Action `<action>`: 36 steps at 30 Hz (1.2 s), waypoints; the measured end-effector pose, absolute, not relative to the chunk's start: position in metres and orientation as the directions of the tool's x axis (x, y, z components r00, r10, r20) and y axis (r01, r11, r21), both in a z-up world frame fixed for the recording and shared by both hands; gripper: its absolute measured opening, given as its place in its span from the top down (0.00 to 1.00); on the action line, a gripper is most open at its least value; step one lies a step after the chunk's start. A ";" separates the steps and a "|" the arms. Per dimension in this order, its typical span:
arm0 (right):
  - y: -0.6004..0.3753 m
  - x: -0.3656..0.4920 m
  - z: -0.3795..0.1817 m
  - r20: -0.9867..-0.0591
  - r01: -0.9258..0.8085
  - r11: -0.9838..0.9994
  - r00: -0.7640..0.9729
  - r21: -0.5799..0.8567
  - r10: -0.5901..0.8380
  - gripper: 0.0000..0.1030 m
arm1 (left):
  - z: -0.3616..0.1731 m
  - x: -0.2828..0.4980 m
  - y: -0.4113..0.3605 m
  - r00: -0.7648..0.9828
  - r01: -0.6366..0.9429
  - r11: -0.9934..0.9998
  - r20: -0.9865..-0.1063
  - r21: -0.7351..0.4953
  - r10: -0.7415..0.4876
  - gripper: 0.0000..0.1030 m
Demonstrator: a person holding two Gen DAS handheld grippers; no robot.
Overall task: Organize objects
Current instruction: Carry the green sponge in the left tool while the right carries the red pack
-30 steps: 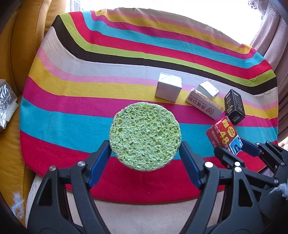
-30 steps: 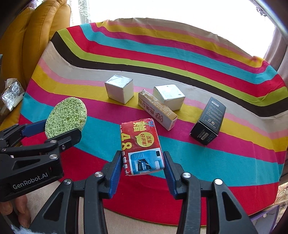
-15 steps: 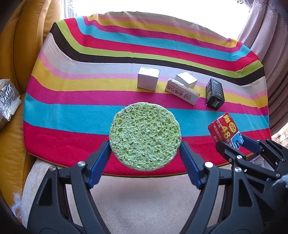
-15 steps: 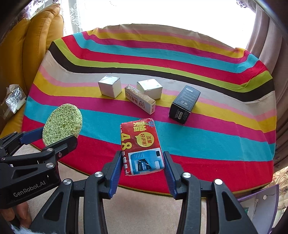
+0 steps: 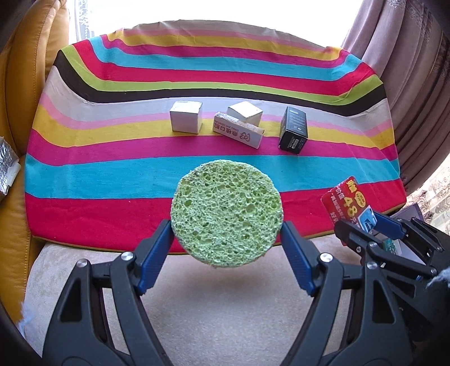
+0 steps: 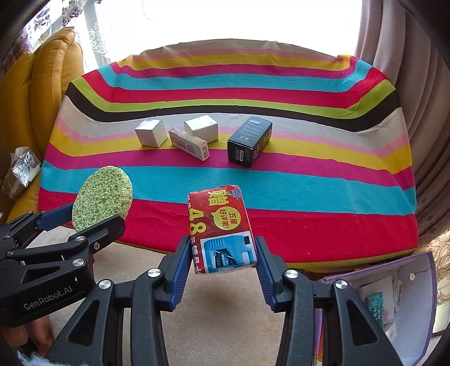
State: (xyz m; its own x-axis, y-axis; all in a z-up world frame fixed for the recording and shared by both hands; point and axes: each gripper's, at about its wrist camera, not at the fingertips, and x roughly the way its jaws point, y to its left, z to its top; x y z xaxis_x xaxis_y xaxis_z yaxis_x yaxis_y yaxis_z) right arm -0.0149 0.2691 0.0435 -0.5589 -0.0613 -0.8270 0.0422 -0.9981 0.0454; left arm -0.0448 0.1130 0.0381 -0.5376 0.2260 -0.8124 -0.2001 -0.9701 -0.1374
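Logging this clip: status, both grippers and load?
Left gripper shut on green sponge. Right gripper shut on red packet. Four boxes on striped cloth. Path clear.

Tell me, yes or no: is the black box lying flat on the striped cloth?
No: the black box stands upright on the striped cloth, to the right of the two white cubes.

Brightly lit by daylight from a window [image 6: 225, 19] at 12 o'clock, blown out to pure white in both views. Showed vivid, sharp colours on the striped cloth [image 5: 112, 180]. Cast a soft shadow under the green sponge [image 5: 226, 222] at 6 o'clock. Bent strongly by fisheye distortion, with dark vignetted corners.
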 end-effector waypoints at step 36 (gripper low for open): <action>0.446 0.076 0.034 -0.849 -0.347 -0.937 -0.483 -0.041 0.215 0.56 | 0.038 0.004 0.255 -0.389 -0.489 -0.851 -0.825 -0.192 0.410 0.23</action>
State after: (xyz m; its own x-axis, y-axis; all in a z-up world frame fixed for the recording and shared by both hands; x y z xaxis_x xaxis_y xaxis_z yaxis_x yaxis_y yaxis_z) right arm 0.0755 0.4461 0.0345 -0.4830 0.2154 -0.8487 -0.3467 -0.9371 -0.0405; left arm 0.0043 0.2545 0.0378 -0.3891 0.4096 -0.8251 -0.4888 -0.8510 -0.1919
